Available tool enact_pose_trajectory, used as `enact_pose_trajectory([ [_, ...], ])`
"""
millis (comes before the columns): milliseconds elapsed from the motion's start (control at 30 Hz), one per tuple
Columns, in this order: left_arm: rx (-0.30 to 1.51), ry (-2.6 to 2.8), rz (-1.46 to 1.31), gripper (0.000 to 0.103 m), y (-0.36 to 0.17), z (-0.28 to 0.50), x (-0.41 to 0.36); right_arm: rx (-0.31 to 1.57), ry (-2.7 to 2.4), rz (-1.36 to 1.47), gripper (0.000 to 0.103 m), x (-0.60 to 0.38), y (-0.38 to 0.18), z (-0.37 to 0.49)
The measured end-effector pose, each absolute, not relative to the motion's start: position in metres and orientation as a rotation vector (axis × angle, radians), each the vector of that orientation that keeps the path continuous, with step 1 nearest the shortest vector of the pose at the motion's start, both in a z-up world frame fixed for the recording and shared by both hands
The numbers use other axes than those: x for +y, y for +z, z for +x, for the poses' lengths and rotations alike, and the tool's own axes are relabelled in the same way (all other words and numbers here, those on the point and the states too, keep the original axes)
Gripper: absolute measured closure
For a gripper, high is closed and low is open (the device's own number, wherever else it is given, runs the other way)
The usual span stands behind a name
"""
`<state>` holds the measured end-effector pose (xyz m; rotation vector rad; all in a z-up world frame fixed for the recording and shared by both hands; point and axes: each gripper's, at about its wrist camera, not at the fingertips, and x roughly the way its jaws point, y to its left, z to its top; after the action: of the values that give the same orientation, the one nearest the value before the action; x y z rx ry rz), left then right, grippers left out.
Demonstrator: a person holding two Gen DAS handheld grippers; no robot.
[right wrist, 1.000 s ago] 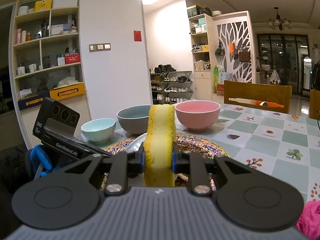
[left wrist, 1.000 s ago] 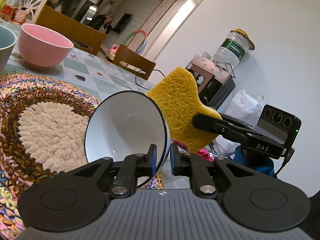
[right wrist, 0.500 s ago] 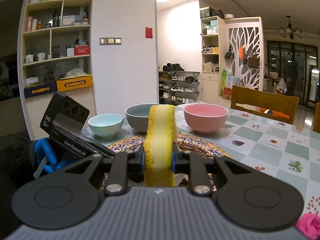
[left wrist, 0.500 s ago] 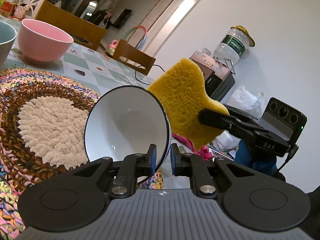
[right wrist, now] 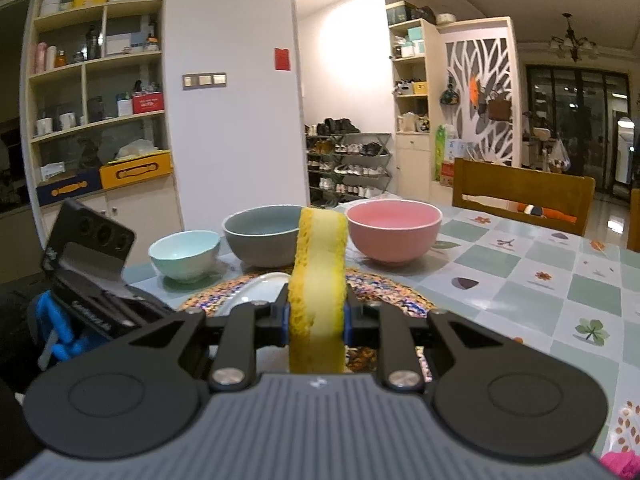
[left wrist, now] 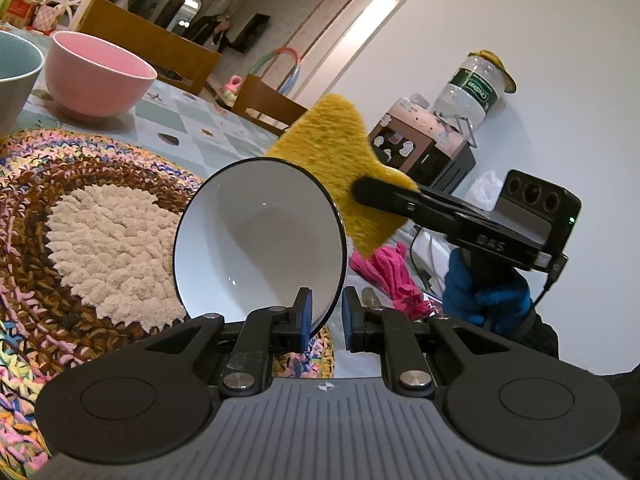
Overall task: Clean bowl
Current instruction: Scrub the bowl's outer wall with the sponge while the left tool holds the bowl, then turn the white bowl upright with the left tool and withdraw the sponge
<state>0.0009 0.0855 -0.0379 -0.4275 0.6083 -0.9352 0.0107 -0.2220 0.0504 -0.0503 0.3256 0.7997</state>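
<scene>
My left gripper point(left wrist: 325, 318) is shut on the rim of a white bowl with a dark edge point(left wrist: 256, 236), held tilted above a round crocheted mat point(left wrist: 92, 216). My right gripper point(right wrist: 316, 316) is shut on a yellow sponge point(right wrist: 318, 276). In the left wrist view the sponge point(left wrist: 336, 152) sits just behind the bowl's upper right rim, outside the bowl. The right gripper point(left wrist: 362, 194) shows there too. The bowl's rim point(right wrist: 260, 284) shows below the sponge in the right wrist view.
A pink bowl point(right wrist: 394, 234), a grey bowl point(right wrist: 260, 238) and a pale blue bowl point(right wrist: 184, 254) stand on the tiled table point(right wrist: 540, 280) behind the mat. A pink cloth point(left wrist: 384, 276) lies at the table's edge. Wooden chairs point(right wrist: 520, 196) stand beyond.
The sponge has risen a little and drawn back from the bowl's rim. The left gripper still holds the bowl, slightly shifted over the mat.
</scene>
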Motion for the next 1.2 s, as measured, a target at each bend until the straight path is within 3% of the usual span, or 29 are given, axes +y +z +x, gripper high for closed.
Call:
enact_pose_trajectory([
  [933,0.658,-0.897,-0.366,0.085,-0.022,0.031,0.035,0.406,0.571,0.002,0.079,-0.236,0.017,0.023],
  [1200,0.677,-0.865,-0.341,0.08,-0.019,0.035,0.023,0.423,0.52,-0.024,0.079,-0.238,0.013,0.02],
])
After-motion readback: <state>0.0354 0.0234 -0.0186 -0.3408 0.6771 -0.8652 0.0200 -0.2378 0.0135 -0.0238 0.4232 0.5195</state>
